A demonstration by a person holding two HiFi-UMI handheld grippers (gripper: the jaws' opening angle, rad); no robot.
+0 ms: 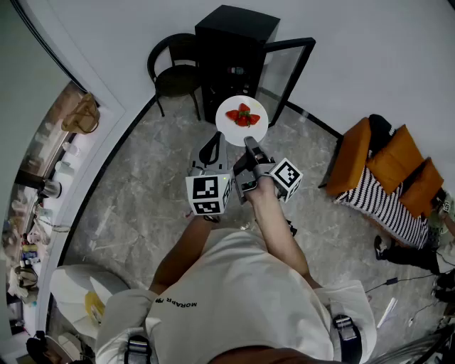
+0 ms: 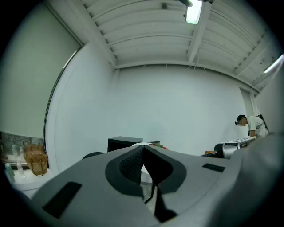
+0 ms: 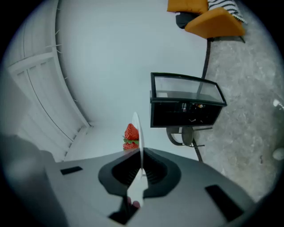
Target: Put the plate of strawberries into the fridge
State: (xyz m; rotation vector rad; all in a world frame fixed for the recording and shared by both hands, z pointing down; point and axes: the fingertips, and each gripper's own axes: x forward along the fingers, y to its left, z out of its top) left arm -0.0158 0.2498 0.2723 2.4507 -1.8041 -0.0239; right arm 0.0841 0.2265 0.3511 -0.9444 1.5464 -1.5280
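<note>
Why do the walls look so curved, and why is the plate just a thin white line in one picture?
Wide-angle lenses bend straight lines: left gripper view, the ceiling beams bow and the ceiling lamp glares white; right gripper view, the plate is seen edge-on in the blurred right gripper; head view, it shows round and evenly lit.

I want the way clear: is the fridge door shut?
No, in the head view the glass door of the fridge stands swung wide open.

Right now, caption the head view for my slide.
Right gripper holds a white plate of strawberries in front of the open black fridge.
</note>
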